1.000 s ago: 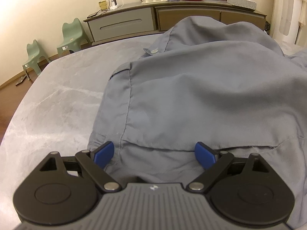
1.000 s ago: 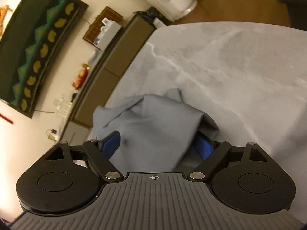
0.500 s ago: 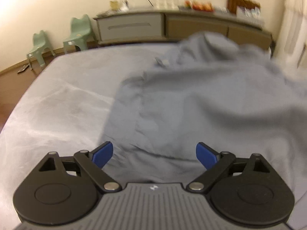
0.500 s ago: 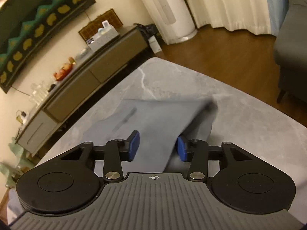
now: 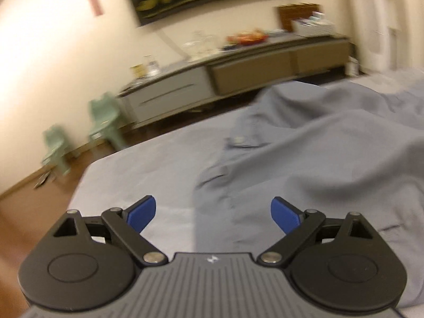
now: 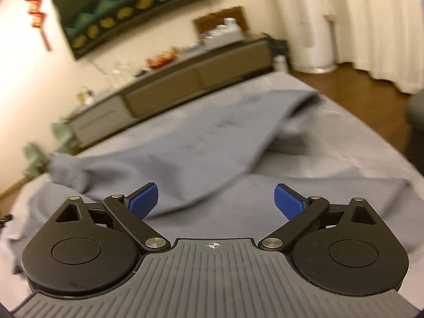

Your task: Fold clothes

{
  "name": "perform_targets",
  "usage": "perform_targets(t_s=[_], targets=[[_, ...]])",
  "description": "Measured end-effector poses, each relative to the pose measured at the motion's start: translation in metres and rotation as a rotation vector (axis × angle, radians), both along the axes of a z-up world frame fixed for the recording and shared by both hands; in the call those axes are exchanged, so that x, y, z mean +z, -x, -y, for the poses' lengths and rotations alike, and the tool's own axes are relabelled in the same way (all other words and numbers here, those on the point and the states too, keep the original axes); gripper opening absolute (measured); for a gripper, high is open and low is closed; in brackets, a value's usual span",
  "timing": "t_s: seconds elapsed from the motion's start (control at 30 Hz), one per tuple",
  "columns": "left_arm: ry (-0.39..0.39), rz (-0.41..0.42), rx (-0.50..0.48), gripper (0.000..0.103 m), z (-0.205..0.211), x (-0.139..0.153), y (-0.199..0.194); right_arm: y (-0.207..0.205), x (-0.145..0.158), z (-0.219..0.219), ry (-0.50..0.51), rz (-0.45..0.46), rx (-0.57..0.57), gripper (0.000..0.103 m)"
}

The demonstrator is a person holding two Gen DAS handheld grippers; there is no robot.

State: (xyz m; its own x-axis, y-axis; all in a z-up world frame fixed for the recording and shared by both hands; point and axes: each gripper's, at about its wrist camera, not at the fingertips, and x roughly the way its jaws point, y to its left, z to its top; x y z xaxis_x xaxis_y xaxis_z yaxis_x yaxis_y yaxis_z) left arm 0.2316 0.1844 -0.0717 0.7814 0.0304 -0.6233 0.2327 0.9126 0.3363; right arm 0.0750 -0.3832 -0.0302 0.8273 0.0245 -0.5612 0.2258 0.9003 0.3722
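A grey-blue shirt (image 5: 318,159) lies spread on the grey marbled table (image 5: 148,175). Its left edge runs under my left gripper (image 5: 213,213), which hovers above it with its blue pads wide apart and nothing between them. In the right wrist view a long fold of the same shirt (image 6: 212,143) stretches away toward the table's far right corner. My right gripper (image 6: 216,201) hangs over the cloth; its jaws are opening and stand wide, and the pads press on nothing. Both views are blurred by motion.
A long low sideboard (image 5: 238,79) with dishes and fruit stands against the far wall. Two small green chairs (image 5: 103,122) are on the wooden floor at the left. A white tall appliance (image 6: 312,34) and curtains (image 6: 384,26) stand at the right, a dark sofa edge (image 6: 416,122) beyond the table.
My right gripper let go of the shirt fold it was pinching, opened wide and rolled level, moving back. My left gripper rose a little and tilted, staying open.
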Motion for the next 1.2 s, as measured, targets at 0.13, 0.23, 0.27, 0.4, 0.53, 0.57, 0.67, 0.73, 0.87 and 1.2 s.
perform_targets(t_s=[0.13,0.23,0.27,0.4,0.53,0.57,0.67,0.73,0.87,1.2], targets=[[-0.119,0.073,-0.126,0.098,0.03,-0.017,0.013,0.011,-0.011,0.007,-0.02,-0.032,-0.015,0.095],[-0.228,0.12,-0.166,0.097,0.045,-0.026,-0.005,0.014,-0.022,0.01,0.053,-0.078,-0.083,0.096],[-0.252,0.125,-0.188,0.098,0.049,-0.027,-0.013,0.012,-0.026,0.012,0.077,-0.095,-0.107,0.096],[-0.286,0.075,-0.32,0.098,0.068,-0.032,-0.048,-0.01,-0.04,0.04,0.083,-0.149,-0.171,0.096],[-0.315,0.007,-0.437,0.072,0.097,-0.05,-0.072,-0.027,-0.052,0.052,0.127,-0.197,-0.197,0.096],[-0.322,-0.018,-0.428,0.017,0.099,-0.056,-0.077,-0.031,-0.053,0.054,0.141,-0.207,-0.202,0.096],[-0.282,-0.041,-0.348,0.001,0.084,-0.059,-0.088,-0.038,-0.052,0.062,0.172,-0.21,-0.224,0.096],[-0.258,-0.05,-0.253,0.002,0.06,-0.054,-0.094,-0.042,-0.051,0.069,0.17,-0.196,-0.233,0.096],[-0.231,-0.074,-0.044,0.001,0.009,-0.045,-0.105,-0.048,-0.051,0.077,0.189,-0.193,-0.214,0.096],[-0.112,-0.045,0.071,0.002,-0.027,0.008,-0.069,-0.073,-0.067,0.035,0.314,-0.258,0.055,0.096]])
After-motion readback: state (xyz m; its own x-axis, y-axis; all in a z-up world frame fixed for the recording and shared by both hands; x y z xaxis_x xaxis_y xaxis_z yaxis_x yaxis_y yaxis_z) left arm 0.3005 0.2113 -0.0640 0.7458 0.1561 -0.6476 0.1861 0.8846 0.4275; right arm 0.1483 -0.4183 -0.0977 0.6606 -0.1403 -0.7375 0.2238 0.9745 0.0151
